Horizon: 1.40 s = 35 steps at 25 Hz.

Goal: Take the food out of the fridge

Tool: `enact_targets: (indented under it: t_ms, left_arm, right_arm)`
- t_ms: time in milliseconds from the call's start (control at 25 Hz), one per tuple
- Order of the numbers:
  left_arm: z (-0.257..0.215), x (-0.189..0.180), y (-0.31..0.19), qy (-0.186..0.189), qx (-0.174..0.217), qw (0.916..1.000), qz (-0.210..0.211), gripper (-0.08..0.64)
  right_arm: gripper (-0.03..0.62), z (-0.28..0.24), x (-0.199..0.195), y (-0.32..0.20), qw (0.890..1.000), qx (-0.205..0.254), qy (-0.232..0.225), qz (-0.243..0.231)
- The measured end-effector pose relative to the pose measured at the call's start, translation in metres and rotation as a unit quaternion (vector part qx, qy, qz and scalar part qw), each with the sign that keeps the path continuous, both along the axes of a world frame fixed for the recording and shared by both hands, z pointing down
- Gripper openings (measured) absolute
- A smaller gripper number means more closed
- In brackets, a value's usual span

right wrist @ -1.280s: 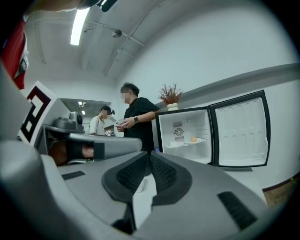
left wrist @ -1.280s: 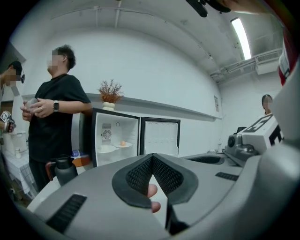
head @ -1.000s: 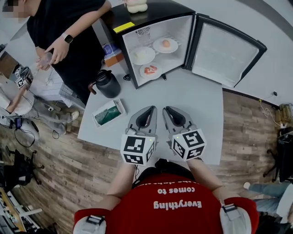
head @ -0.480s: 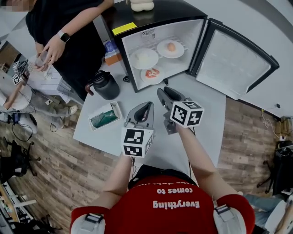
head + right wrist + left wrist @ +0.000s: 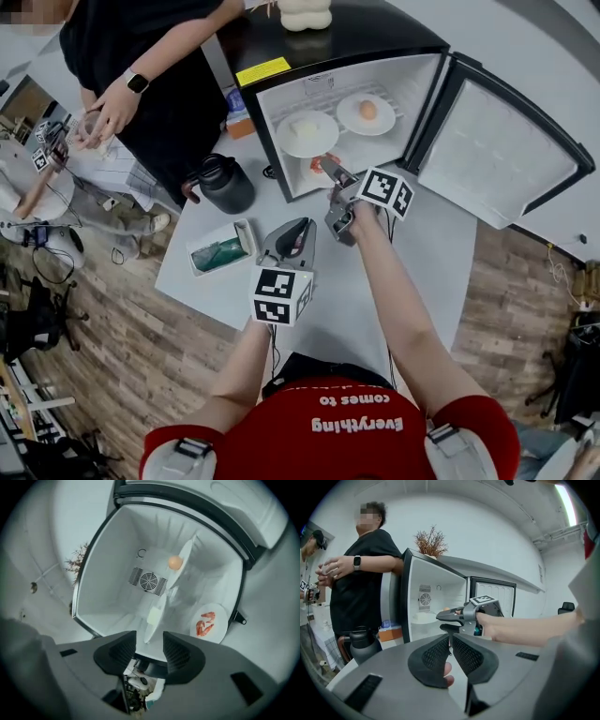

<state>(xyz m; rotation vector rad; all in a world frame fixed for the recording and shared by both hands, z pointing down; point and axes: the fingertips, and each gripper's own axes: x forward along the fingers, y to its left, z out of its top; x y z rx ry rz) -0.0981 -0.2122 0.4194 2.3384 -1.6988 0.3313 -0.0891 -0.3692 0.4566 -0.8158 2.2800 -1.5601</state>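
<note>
My right gripper (image 5: 149, 641) is at the mouth of the open fridge (image 5: 417, 89). Its jaws have just been opening and now stand wide, with nothing between them. The plate of shrimp (image 5: 209, 623) lies on the fridge floor. The egg (image 5: 175, 563) and the white food (image 5: 305, 129) are on the shelf above. My left gripper (image 5: 451, 641) hangs over the worktop (image 5: 422, 253), jaws pressed together.

Your head camera looks steeply down from above your shoulders onto the bench (image 5: 441, 244), with the open fridge (image 5: 319, 86) at its far end. The camera on your left tongs (image 5: 450, 638) sits back and looks nearly level across the bench at the fridge, catching your right tongs (image 5: 443, 621). The right tongs' camera, tipped sideways, peers in from the fridge mouth. All three share the fridge interior.
</note>
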Motion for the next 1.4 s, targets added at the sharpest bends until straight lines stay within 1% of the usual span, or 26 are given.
enact_targets:
  t_ms: [80,200,360,400,440,560,720,880,1000,1120,1280,1400]
  left_arm:
    - [0.006,-0.003,-0.001,-0.004,-0.008,1.0000,0.000,0.008]
    - [0.012,-0.010,-0.002,-0.007,-0.015,0.9999,-0.001,0.008]
    - [0.018,-0.022,-0.004,-0.014,-0.022,0.9996,-0.012,0.008]
    - [0.019,-0.024,-0.004,-0.016,-0.023,0.9995,-0.014,0.008]
    - [0.019,-0.025,-0.004,-0.017,-0.023,0.9995,-0.014,0.009]
    - [0.018,-0.025,-0.001,-0.018,-0.021,0.9995,-0.011,0.008]
    - [0.020,-0.021,0.001,-0.017,-0.021,0.9996,-0.003,0.008]
    - [0.014,-0.019,0.005,-0.017,-0.013,0.9998,0.002,0.008]
    - [0.011,-0.017,0.008,-0.017,-0.007,0.9998,0.005,0.008]
    - [0.007,-0.015,0.010,-0.018,0.000,0.9998,0.010,0.008]
    - [-0.002,-0.011,0.015,-0.014,0.014,0.9997,0.016,0.008]
    - [-0.010,-0.008,0.019,-0.011,0.027,0.9994,0.017,0.008]
  right_arm:
    - [0.163,0.007,-0.007,-0.015,1.000,-0.024,-0.018,0.004]
    - [0.163,0.014,-0.016,-0.035,0.998,-0.049,-0.032,0.012]
    - [0.160,0.019,-0.020,-0.050,0.996,-0.065,-0.043,0.032]
    - [0.147,0.021,-0.020,-0.051,0.996,-0.067,-0.043,0.036]
    - [0.111,0.022,-0.021,-0.052,0.996,-0.069,-0.045,0.038]
    - [0.054,0.020,-0.021,-0.051,0.995,-0.073,-0.057,0.040]
    - [0.036,0.021,-0.020,-0.052,0.990,-0.098,-0.088,0.047]
    - [0.025,0.020,-0.012,-0.048,0.989,-0.096,-0.096,0.054]
    - [0.025,0.015,-0.005,-0.043,0.987,-0.099,-0.116,0.058]
    - [0.025,0.003,0.007,-0.035,0.987,-0.088,-0.121,0.059]
    - [0.025,-0.008,0.029,-0.011,0.988,-0.073,-0.121,0.065]
    - [0.025,-0.012,0.044,0.015,0.986,-0.070,-0.139,0.062]
